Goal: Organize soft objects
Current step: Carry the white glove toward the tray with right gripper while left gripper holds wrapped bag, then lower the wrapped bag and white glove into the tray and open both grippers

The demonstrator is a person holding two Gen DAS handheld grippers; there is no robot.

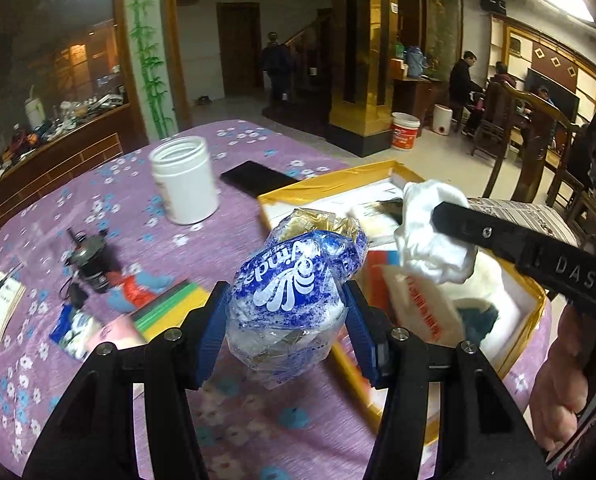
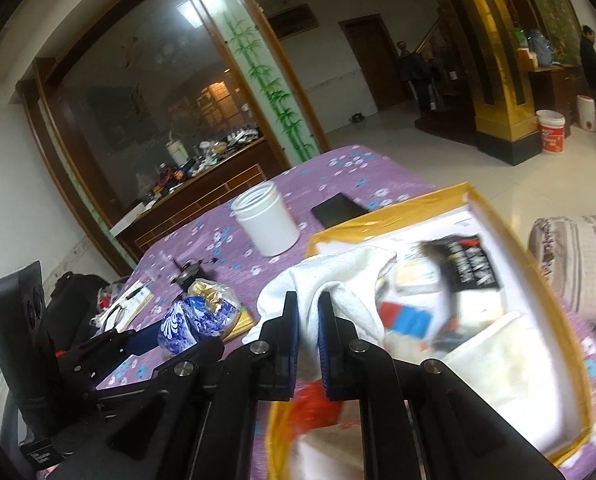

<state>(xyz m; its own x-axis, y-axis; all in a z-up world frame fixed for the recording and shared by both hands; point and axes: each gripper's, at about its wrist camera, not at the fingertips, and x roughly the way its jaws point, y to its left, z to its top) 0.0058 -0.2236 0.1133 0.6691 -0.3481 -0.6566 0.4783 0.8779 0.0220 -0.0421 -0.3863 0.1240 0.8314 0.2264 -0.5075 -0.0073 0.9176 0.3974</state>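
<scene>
Purple cloth with small white and blue flowers covers the desk in the left wrist view, and behind it the room opens onto pale floor tiles, a gold-clad pillar, a bamboo-painted column and a dark wooden door. People stand and sit far back on the right, near wooden chairs. On the cloth stand a white lidless jar and a flat black phone; nearer the left edge lie a small dark device, a notebook with glasses on it and a striped pad. The left gripper is clamped on a blue-and-white tissue pack, held up off the cloth just beside the yellow-rimmed box. Over the box the right gripper reaches in from the right, with a white cloth bunched at its tip.

From the right wrist view the same purple desk runs back toward a glass-fronted cabinet and a cluttered sideboard. The jar and phone sit beyond the box, which holds blurred packets and a pale folded towel. The right gripper has its jaws nearly together, pinching the white cloth above the box's near corner. At the left, the left gripper carries the tissue pack over the desk.
</scene>
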